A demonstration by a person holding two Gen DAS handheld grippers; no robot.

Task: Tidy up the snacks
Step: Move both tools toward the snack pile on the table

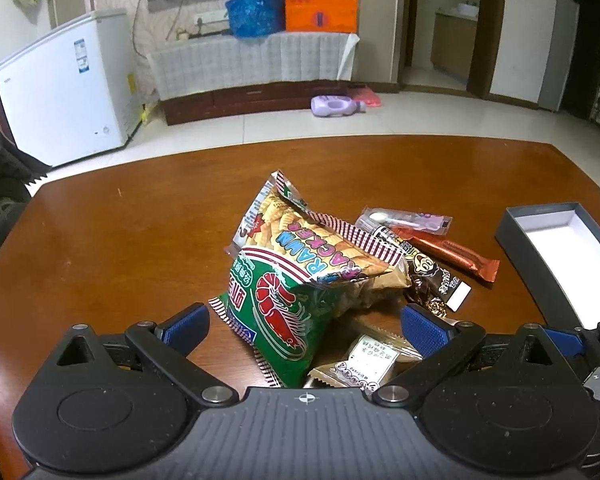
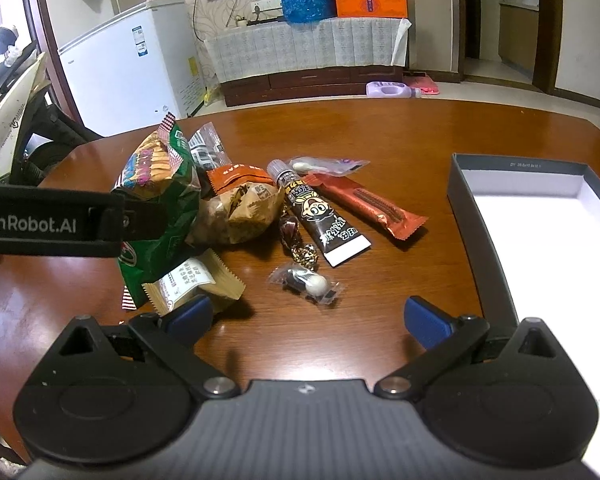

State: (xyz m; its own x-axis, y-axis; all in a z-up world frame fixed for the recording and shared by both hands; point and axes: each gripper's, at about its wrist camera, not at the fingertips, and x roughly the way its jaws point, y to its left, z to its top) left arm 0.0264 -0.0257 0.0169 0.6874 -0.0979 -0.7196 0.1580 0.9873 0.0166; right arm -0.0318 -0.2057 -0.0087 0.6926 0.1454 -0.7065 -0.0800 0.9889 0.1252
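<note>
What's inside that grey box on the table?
The grey box shows only a bare white floor; no snacks are in it yet. Its near end runs out of both views, so that part is unseen.

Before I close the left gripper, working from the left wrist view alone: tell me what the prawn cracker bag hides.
Observer: A brown bag with an orange top lies just behind the prawn cracker bag, touching it.
Operator: Report the right gripper.
Observer: The right gripper is open and grips nothing.
Operator: Name what lies just ahead of it.
Observer: A small clear packet holding a white ball, lying apart from the pile on the table.
</note>
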